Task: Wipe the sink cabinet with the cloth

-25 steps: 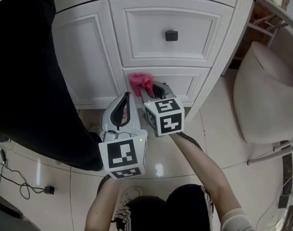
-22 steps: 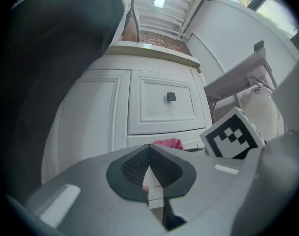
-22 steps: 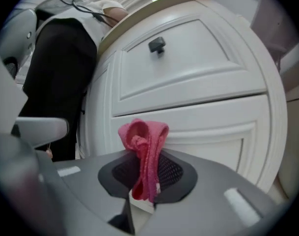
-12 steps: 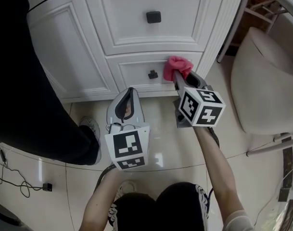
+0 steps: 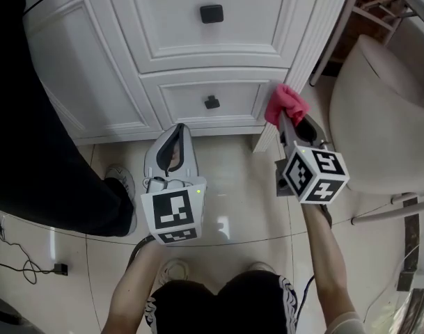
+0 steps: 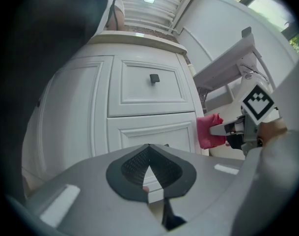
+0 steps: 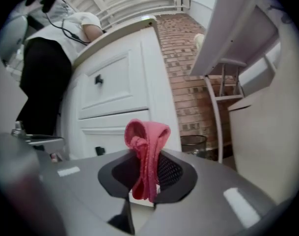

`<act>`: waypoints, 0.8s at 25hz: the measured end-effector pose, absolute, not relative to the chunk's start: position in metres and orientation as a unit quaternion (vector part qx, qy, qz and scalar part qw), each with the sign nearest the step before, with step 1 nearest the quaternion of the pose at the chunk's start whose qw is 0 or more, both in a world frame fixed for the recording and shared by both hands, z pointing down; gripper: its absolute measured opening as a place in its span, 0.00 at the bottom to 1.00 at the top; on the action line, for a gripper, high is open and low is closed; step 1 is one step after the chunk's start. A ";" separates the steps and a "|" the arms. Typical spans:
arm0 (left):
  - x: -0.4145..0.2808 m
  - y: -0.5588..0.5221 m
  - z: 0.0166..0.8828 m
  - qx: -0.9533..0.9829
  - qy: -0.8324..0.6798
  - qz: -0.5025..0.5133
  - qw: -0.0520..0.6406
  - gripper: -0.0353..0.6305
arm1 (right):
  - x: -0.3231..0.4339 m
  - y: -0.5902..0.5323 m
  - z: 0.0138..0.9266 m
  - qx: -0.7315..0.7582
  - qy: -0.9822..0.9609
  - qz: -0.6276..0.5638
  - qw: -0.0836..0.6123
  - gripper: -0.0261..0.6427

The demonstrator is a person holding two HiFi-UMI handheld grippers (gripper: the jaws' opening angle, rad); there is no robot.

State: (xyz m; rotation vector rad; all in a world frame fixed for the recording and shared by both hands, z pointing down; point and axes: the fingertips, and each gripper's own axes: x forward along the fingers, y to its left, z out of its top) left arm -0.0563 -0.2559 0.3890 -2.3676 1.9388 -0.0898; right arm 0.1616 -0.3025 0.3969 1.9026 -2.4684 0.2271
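**Head view.** The right gripper (image 5: pixel 288 120), jaws clenched on the pink cloth (image 5: pixel 285 105), holds the cloth at the lower right corner post of the white sink cabinet (image 5: pixel 93 68), apparently touching it. A second ago the cloth lay on the left part of the lower drawer (image 5: pixel 184 99). Half a second ago it was just right of the knob (image 5: pixel 212 103). The stroke has therefore crossed the drawer front. That band is judged wiped, while the upper drawer (image 5: pixel 163 12) and the door panel (image 5: pixel 86 61) look still to be done. The left gripper (image 5: pixel 175 132) hangs over the glossy tiled floor (image 5: pixel 232 186) before the cabinet's base, apart from it. A person in dark clothes (image 5: pixel 30 152) stands at the cabinet's left side, and a cable (image 5: pixel 17 263) lies on the floor near them.

**Left gripper view.** The jaws are closed tip to tip with nothing between them. Beyond them the cloth sits at the cabinet's right edge, level with the lower drawer.

**Right gripper view.** The cloth stands bunched and upright between the jaws, against the corner post. To the right are a brick wall (image 7: pixel 183 58), a dark bin (image 7: pixel 193 144) on the floor at its foot, and a white stool (image 7: pixel 220 82).
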 end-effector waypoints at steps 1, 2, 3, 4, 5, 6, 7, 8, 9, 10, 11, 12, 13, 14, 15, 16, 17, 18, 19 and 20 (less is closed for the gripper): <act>-0.064 -0.255 0.390 -0.767 0.640 -0.029 0.042 0.08 | 0.132 -0.295 0.396 0.581 -0.811 0.069 0.003 0.13; -0.072 -0.254 0.392 -0.761 0.647 -0.028 0.039 0.08 | 0.099 -0.290 0.400 0.552 -0.831 0.072 0.000 0.13; -0.080 -0.253 0.393 -0.756 0.653 -0.023 0.031 0.08 | 0.067 -0.286 0.407 0.525 -0.847 0.080 0.000 0.13; -0.089 -0.251 0.394 -0.753 0.657 -0.016 0.019 0.08 | 0.036 -0.283 0.417 0.500 -0.861 0.092 0.004 0.13; -0.097 -0.249 0.394 -0.752 0.659 -0.007 0.007 0.08 | 0.008 -0.280 0.428 0.479 -0.871 0.110 0.007 0.13; -0.105 -0.247 0.394 -0.752 0.659 0.001 -0.001 0.08 | -0.017 -0.277 0.440 0.463 -0.877 0.131 0.008 0.13; -0.114 -0.245 0.394 -0.752 0.659 0.007 -0.004 0.08 | -0.040 -0.276 0.451 0.450 -0.880 0.151 0.008 0.13; -0.122 -0.243 0.393 -0.753 0.658 0.009 -0.002 0.08 | -0.060 -0.277 0.461 0.442 -0.883 0.158 0.011 0.13; -0.130 -0.242 0.393 -0.754 0.657 0.008 0.004 0.08 | -0.077 -0.279 0.468 0.437 -0.887 0.147 0.020 0.13; -0.137 -0.240 0.392 -0.754 0.657 0.006 0.010 0.08 | -0.092 -0.283 0.474 0.434 -0.892 0.123 0.035 0.13; -0.144 -0.240 0.392 -0.753 0.658 0.004 0.015 0.08 | -0.103 -0.288 0.478 0.435 -0.894 0.095 0.051 0.13; -0.150 -0.239 0.394 -0.750 0.661 0.004 0.014 0.08 | -0.109 -0.293 0.481 0.439 -0.893 0.072 0.064 0.13; -0.155 -0.239 0.397 -0.746 0.666 0.005 0.010 0.08 | -0.109 -0.299 0.484 0.448 -0.889 0.057 0.071 0.13; -0.159 -0.241 0.401 -0.742 0.670 0.006 0.003 0.08 | -0.105 -0.305 0.485 0.461 -0.883 0.050 0.075 0.13; -0.160 -0.243 0.404 -0.739 0.674 0.007 -0.004 0.08 | -0.096 -0.312 0.485 0.473 -0.876 0.049 0.074 0.13; -0.158 -0.245 0.407 -0.736 0.676 0.007 -0.008 0.08 | -0.085 -0.318 0.484 0.486 -0.870 0.053 0.069 0.13; -0.155 -0.248 0.409 -0.736 0.677 0.008 -0.011 0.08 | -0.071 -0.323 0.482 0.497 -0.863 0.057 0.064 0.13; -0.148 -0.251 0.411 -0.737 0.676 0.008 -0.013 0.08 | -0.055 -0.327 0.482 0.509 -0.857 0.061 0.058 0.13; -0.139 -0.253 0.412 -0.740 0.672 0.009 -0.014 0.08 | -0.038 -0.329 0.482 0.520 -0.850 0.063 0.055 0.14; -0.129 -0.255 0.414 -0.745 0.667 0.008 -0.016 0.08 | -0.021 -0.329 0.482 0.532 -0.843 0.065 0.053 0.14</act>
